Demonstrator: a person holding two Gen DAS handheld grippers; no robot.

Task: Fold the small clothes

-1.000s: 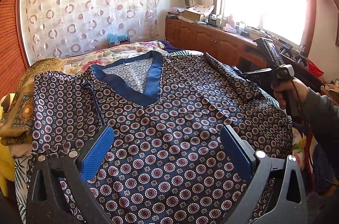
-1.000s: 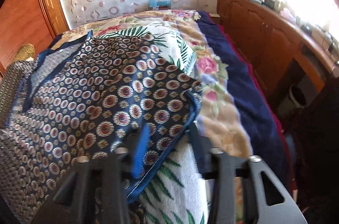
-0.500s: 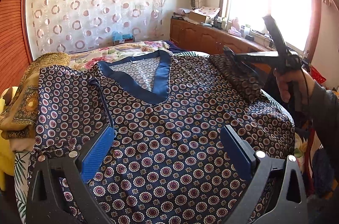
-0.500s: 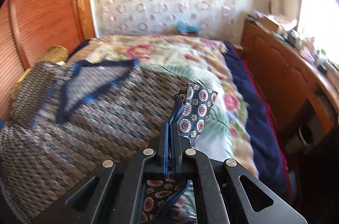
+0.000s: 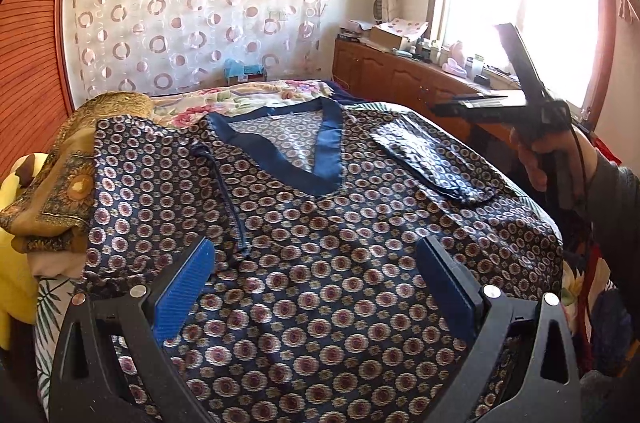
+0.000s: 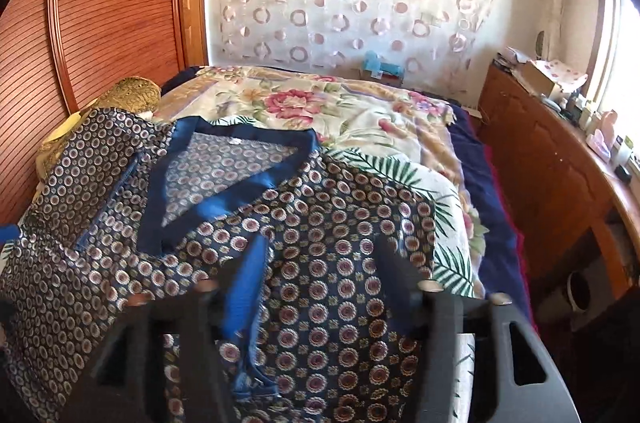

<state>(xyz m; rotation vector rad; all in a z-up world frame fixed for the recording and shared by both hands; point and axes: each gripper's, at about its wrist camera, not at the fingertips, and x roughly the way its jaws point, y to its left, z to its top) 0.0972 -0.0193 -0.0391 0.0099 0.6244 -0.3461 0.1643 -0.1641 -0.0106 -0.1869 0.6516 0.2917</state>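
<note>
Garment: navy patterned top [image 5: 320,263] with rows of round medallions and a plain blue V-neck band [image 5: 332,147], spread flat, front up, over the near end of the bed.
Bed: floral blanket [image 6: 320,103] showing bare beyond the top's neckline, toward the curtained wall.
Sleeve, right side of the top: folded inward [image 5: 432,159], lying flat on the chest just beside the neck band.
Sleeve, left side of the top: folded inward too, its blue-piped edge [image 5: 228,199] running down the chest on the other side of the neck band.
Left gripper: [image 5: 316,287] hovering low over the lower half of the top, blue pads [image 5: 180,295] spread wide, only flat fabric beneath, nothing gripped.
Right gripper: [image 6: 320,263] above the top's right shoulder area, seen blurred, jaws opening, no cloth pinched between them; from the left wrist view, held in a hand [image 5: 548,159] raised clear of the top's right edge.
Golden cloth: bundled [image 5: 52,191] against the top's left edge.
Wooden cabinet: [image 6: 552,159] well beyond the top's right side, under the bright window, cluttered on top.
Curtain: pale, ring-patterned [image 5: 192,15], on the wall far behind the top.
</note>
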